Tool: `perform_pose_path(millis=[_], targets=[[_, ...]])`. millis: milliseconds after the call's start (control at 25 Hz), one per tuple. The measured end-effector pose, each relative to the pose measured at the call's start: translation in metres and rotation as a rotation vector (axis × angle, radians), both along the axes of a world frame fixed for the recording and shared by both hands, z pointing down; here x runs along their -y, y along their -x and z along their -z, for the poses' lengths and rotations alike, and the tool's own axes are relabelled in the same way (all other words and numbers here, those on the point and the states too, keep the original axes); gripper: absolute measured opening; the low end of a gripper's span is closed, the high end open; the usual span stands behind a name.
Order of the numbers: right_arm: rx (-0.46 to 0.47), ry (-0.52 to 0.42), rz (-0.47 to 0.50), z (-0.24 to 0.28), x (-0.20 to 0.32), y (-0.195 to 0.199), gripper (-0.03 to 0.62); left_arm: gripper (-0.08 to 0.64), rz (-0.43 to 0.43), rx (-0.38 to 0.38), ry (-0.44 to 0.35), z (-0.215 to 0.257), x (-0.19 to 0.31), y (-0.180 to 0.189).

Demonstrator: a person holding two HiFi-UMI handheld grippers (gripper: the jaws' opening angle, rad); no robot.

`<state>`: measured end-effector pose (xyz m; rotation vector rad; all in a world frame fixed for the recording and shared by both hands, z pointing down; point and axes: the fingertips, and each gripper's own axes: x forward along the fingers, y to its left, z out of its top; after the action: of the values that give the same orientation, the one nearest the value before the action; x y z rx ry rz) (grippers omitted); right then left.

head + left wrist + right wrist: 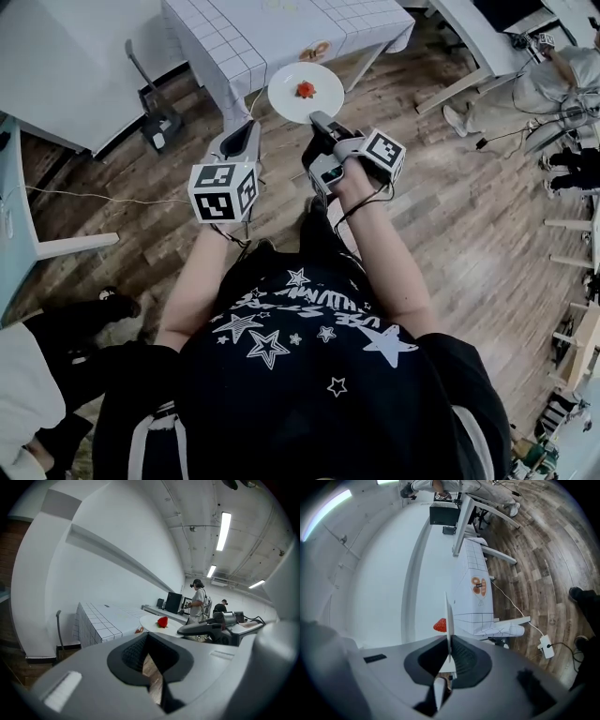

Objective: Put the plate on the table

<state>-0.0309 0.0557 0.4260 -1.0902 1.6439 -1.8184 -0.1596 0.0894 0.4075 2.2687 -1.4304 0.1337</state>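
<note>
Head view: my right gripper is clamped on the near rim of the white plate. The plate is in the air just off the near edge of the counter, over the wooden floor. It is round and lies flat, face up, with a strawberry at its middle. My left gripper is just beside it on the left, apart from the plate.

Left gripper view: my left gripper's jaws are pressed together with nothing between them. Ahead, the plate shows nearly edge-on, to the right of the counter's grid cloth.

Right gripper view: the plate is a thin line running straight out from between my clenched jaws, with the strawberry on its left side. The counter lies beyond it.
</note>
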Motion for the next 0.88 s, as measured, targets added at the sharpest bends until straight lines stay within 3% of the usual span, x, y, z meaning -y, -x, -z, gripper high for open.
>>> perform_pose_path(millis=[400,600,880], targets=[[0.038,0.003,0.084,-0.004,0.073,-0.01,0.025,0.005,0.072,0.044,-0.02,0.008,0.063,-0.012],[0.048,-0.026,0.116,-0.008,0.098,-0.02,0.025,0.005,0.082,0.057,-0.074,0.007,0.075,-0.022],[0.072,0.0,0.155,-0.003,0.175,-0.049,0.025,0.005,0.122,0.059,-0.032,0.015,0.146,-0.051]])
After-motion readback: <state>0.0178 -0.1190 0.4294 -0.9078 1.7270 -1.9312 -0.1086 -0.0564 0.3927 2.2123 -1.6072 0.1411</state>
